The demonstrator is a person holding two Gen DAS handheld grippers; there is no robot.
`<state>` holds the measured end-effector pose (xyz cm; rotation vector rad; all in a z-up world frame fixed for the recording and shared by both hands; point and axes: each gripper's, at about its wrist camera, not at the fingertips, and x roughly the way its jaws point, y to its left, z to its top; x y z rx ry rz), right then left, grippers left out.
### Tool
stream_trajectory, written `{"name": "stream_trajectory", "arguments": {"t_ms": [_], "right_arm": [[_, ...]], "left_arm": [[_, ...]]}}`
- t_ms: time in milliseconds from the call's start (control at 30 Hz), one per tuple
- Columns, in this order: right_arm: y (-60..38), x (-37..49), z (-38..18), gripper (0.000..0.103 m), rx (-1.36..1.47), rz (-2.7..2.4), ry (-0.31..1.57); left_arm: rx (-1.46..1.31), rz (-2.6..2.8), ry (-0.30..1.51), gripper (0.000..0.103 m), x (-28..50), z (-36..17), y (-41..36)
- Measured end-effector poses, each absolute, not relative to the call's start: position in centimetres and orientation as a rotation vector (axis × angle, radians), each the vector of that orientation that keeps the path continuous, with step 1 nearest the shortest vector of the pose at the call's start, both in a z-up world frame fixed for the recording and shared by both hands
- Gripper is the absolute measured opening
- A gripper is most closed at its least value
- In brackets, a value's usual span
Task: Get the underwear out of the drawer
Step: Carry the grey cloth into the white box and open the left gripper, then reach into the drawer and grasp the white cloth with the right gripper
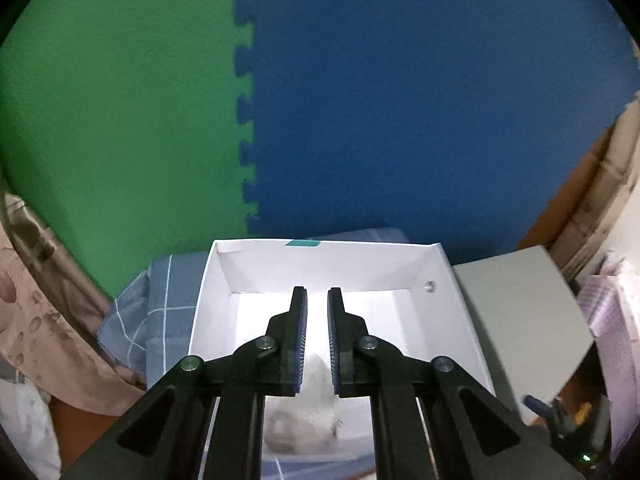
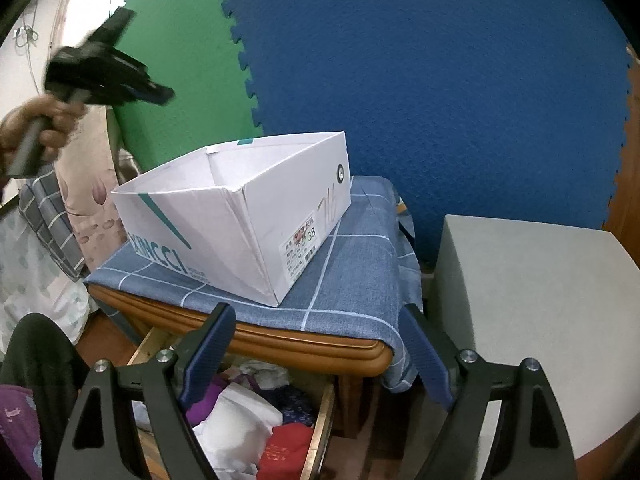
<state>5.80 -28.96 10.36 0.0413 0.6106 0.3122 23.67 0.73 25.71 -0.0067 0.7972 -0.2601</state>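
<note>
A white shoe box [image 2: 240,216] stands open on a blue checked cloth [image 2: 352,264] over a wooden nightstand. Below it the drawer [image 2: 320,420] is pulled open, holding mixed underwear: white [image 2: 236,416], red [image 2: 286,452] and purple [image 2: 202,398] pieces. My left gripper [image 1: 317,300] hovers above the box [image 1: 460,320], its jaws a narrow gap apart with nothing between them; a white garment [image 1: 316,408] lies in the box below it. It also shows in the right wrist view [image 2: 156,94], held in a hand. My right gripper [image 2: 316,340] is wide open and empty above the drawer.
A grey cabinet [image 2: 532,320] stands right of the nightstand. Blue [image 2: 440,80] and green [image 2: 168,40] foam mats cover the wall behind. Floral bedding [image 2: 84,184] and a pillow lie at the left. A dark garment [image 2: 36,360] sits at the lower left.
</note>
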Motion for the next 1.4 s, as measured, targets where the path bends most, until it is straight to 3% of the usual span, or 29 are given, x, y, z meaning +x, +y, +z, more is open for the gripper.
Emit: {"name": "stream_trajectory", "arguments": {"t_ms": [500,533,600,667,733,967,1033,1133,1400], "right_arm": [[-29.1,5.8,10.3,0.086,0.051,0.328,0.614],[-29.0,5.8,10.3,0.086,0.047,0.329,0.615],[-28.8,5.8,10.2,0.086,0.039,0.333,0.621],[-28.5,5.9,10.1,0.086,0.027,0.336,0.630],[-28.1,5.9,9.9,0.086,0.013,0.340,0.637],[-25.6,5.9,8.8,0.086,-0.064,0.410,0.718],[-24.3,5.9,7.9,0.086,-0.061,0.463,0.794],[-21.9,5.8,5.7,0.086,-0.053,0.561,0.945],[-16.9,5.9,-0.4,0.086,-0.061,0.583,1.239]], "left_arm": [[-0.033,-0.396,0.707,0.009,15.8,23.1,-0.3],[-0.031,-0.399,0.692,0.014,14.8,22.9,0.0],[-0.007,-0.370,0.655,0.036,12.3,22.4,0.7],[-0.011,-0.341,0.623,0.071,10.3,21.6,1.9],[-0.024,-0.296,0.599,0.080,8.0,20.2,3.7],[-0.001,-0.122,0.704,0.084,4.8,14.3,9.5],[-0.006,-0.067,0.714,0.086,3.8,13.0,11.5],[0.010,0.022,0.702,0.097,2.8,11.5,13.6],[-0.083,0.030,0.690,0.102,1.4,9.3,15.4]]}}
